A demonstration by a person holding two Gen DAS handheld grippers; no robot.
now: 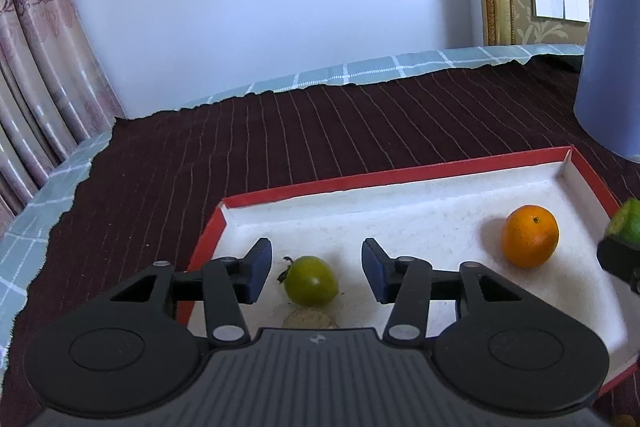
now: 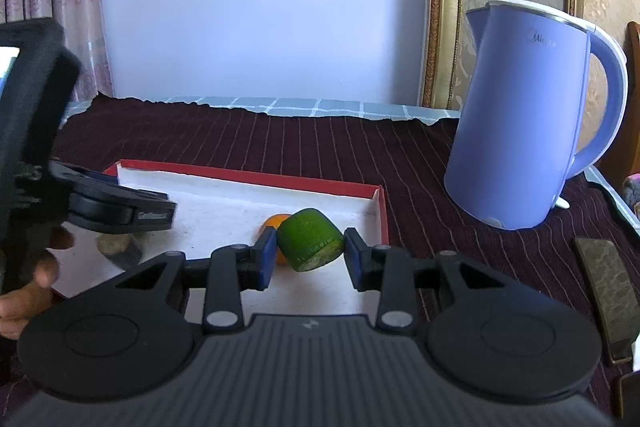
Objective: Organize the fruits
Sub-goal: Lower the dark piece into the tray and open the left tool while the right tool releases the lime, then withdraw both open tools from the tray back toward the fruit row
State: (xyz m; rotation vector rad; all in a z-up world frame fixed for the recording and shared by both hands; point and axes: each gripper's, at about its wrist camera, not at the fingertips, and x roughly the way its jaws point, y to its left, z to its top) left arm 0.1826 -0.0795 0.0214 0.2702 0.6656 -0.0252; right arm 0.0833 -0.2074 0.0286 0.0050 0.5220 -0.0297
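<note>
A red-rimmed tray with a white floor lies on the dark striped cloth. In the left wrist view a small green tomato sits on the tray floor between the fingers of my left gripper, which is open; there is a gap on each side of the fruit. An orange rests further right in the tray. My right gripper is shut on a cut green lime, held above the tray's right part, with the orange partly hidden behind it. The lime also shows at the left wrist view's right edge.
A lilac electric kettle stands on the cloth right of the tray. A beige round thing lies in the tray near the left gripper, which a hand holds. A dark flat bar lies at the far right.
</note>
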